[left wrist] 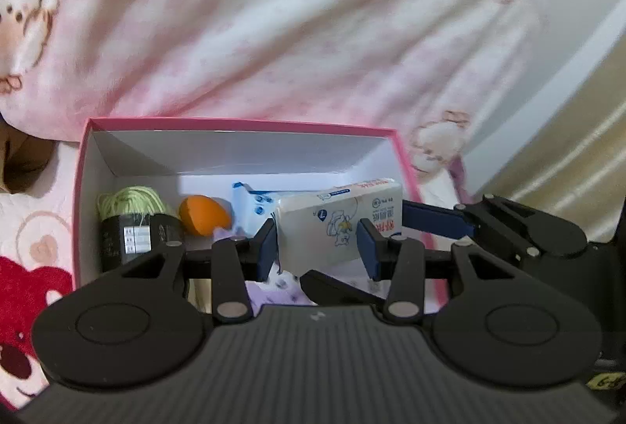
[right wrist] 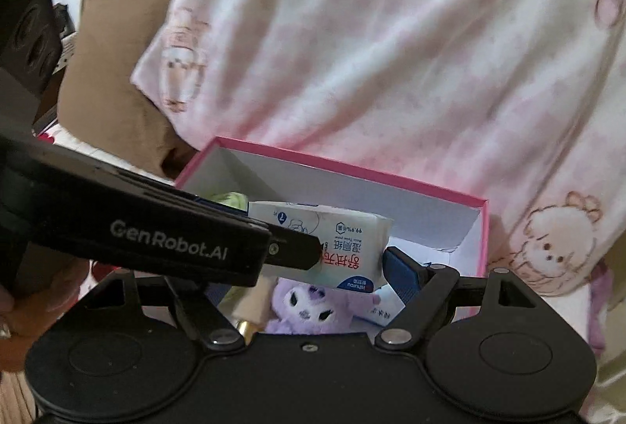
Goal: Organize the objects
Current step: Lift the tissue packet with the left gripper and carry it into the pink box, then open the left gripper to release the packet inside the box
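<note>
A white wet-wipe pack point(left wrist: 340, 220) with red and blue print hangs over the open pink box point(left wrist: 234, 123). My left gripper point(left wrist: 319, 248) is shut on the pack across its short side, blue pads pressing both faces. My right gripper point(right wrist: 324, 267) spans the pack point(right wrist: 344, 244) lengthwise; its right finger point(right wrist: 403, 271) touches the pack's end, and the left finger is hidden behind the left gripper's body. In the left wrist view the right gripper's blue finger point(left wrist: 430, 222) meets the pack's far end. The box point(right wrist: 352, 169) holds green yarn point(left wrist: 129, 203), an orange egg-shaped thing point(left wrist: 203, 214) and a purple plush point(right wrist: 313, 302).
A black labelled cylinder point(left wrist: 133, 236) and a blue-and-white packet point(left wrist: 250, 203) also lie in the box. A pink-and-white cartoon blanket point(left wrist: 293, 13) bulges behind it. A brown cardboard box point(right wrist: 117, 79) stands at the left. Bedding with a red bear print point(left wrist: 23, 287) lies under the pink box.
</note>
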Tool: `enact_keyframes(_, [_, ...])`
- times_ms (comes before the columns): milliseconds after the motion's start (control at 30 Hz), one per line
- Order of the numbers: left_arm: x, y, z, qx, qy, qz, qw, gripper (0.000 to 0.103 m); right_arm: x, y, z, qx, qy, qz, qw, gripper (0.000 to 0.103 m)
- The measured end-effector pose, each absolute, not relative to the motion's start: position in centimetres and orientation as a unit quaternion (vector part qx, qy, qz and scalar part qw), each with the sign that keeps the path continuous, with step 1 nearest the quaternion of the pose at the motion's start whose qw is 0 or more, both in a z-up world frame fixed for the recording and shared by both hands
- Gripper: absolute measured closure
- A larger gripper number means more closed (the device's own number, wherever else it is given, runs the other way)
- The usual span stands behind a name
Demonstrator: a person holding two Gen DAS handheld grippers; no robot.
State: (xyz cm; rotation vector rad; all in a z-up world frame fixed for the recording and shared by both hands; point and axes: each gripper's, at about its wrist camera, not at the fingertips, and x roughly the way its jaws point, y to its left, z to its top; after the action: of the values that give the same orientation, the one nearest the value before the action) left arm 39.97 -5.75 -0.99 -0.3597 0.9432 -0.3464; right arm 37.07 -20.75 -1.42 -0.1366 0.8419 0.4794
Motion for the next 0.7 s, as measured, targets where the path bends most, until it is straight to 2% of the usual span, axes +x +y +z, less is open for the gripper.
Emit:
enact_keyframes(200, [43.6,-6.0,-4.5,-0.189,0.477,-0.157,0.844,0.061,40.4,-20.9,-4.6,-0.065,0.430,0.221,0.873,0.019])
enact_keyframes(533, [46.1,-7.9,-7.3,-0.151,0.501,-0.134,0.841,0.061,42.5,-21.4,-7.8,-0.037,0.481,0.219,0.848,0.021])
enact_keyframes(633, [46.3,-8.3,-7.8,-0.151,0.505,-0.133,0.839,0.067,42.4,-21.1,-8.3,-0.055,0.475,0.215,0.852,0.022])
enact_keyframes(700, [46.3,-8.5,-8.1,-0.152,0.504,-0.131,0.840,0.070,42.3,-21.2,-8.5,-0.048,0.471,0.214,0.854,0.034])
